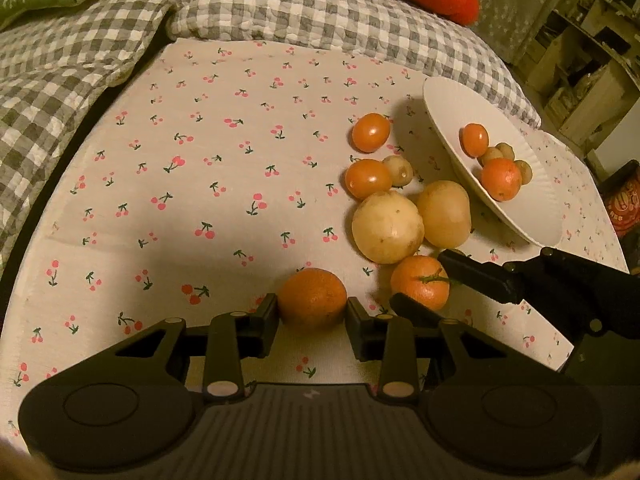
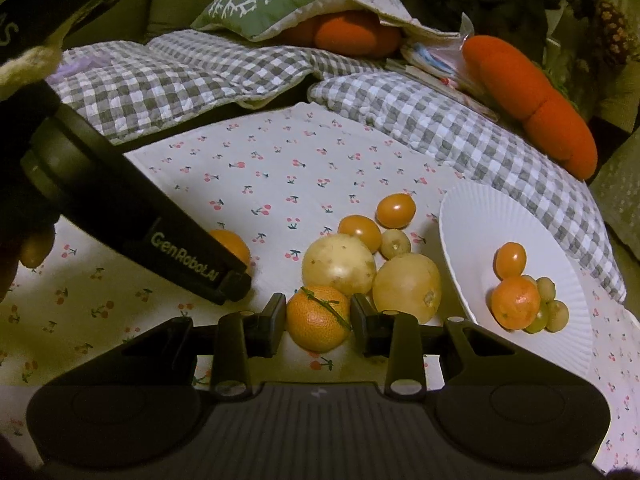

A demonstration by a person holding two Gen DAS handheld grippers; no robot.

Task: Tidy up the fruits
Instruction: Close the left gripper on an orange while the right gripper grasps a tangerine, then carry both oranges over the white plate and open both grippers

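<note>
My left gripper (image 1: 312, 314) is shut on a plain orange (image 1: 312, 296) that rests on the cherry-print cloth (image 1: 224, 184). My right gripper (image 2: 319, 314) is shut on a stemmed orange (image 2: 320, 320) just right of it, also on the cloth. A white plate (image 2: 480, 232) stands tilted at the right and holds an orange (image 2: 515, 307), a small orange oval fruit (image 2: 510, 259) and a few small greenish-tan fruits (image 2: 557, 314). Beside the plate lie two big pale yellow fruits (image 2: 338, 266), two small orange oval fruits (image 2: 396, 210) and one small tan fruit (image 2: 395, 243).
A grey checked quilt (image 1: 280, 12) borders the cloth at the back and left. On it lie a green cushion (image 2: 280, 0) and orange plush toys (image 2: 536, 92). Shelves (image 1: 592, 52) stand at the far right. The cloth's left half is bare.
</note>
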